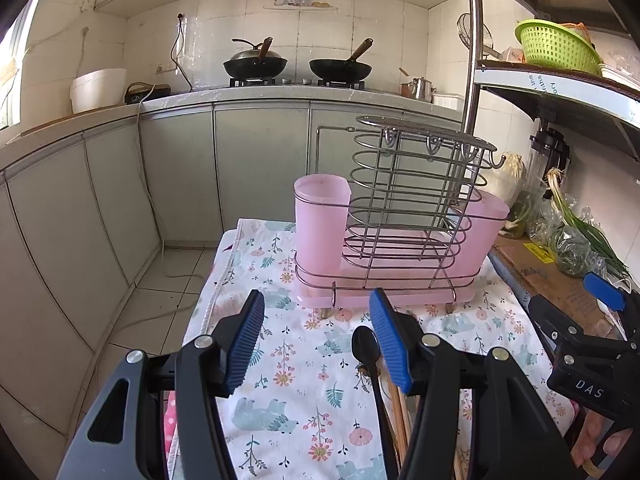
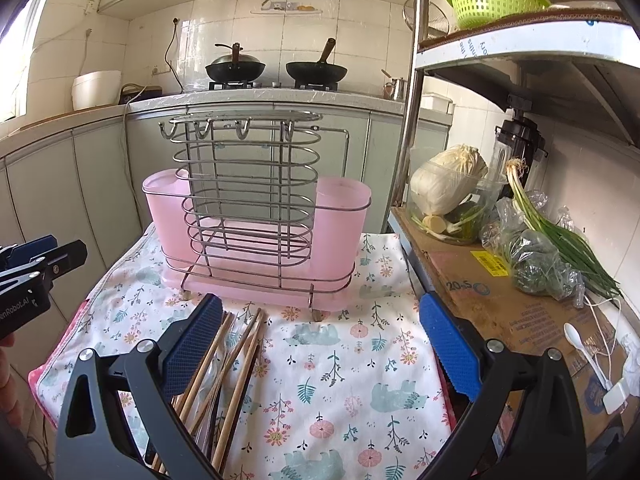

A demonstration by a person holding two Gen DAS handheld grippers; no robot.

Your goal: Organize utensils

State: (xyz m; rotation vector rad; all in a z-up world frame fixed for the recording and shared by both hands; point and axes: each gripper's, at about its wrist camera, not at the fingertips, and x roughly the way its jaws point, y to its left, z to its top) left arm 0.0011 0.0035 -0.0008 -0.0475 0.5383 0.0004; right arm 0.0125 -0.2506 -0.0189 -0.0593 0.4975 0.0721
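Utensils lie loose on the flowered cloth [image 2: 340,364] in front of the rack: a bundle of wooden chopsticks [image 2: 236,352] fanned out at slightly different angles, and a black spoon [image 1: 366,346] alongside them, bowl end toward the holder. The utensil holder [image 2: 256,216] stands upright at the far end of the cloth, a wire frame with hooks along the top and a pale pink cup at each end, both apparently empty, though I can't see to the bottom of them. The left gripper [image 1: 316,340] hangs above the cloth with its jaws spread wide and nothing between them, the spoon just beside its right-hand pad. The right gripper [image 2: 320,348] is likewise wide open and holding nothing, the chopsticks passing under its left-hand finger. What worries me is the chopsticks: they are thin, round and crossing one another, so closing on one could pinch two or send the rest rolling off the cloth's edge. The spoon lies so close to them that grabbing it may drag a stick along. The holder looks light, and a bump against its wire rim while dropping something in could tip or shove it.
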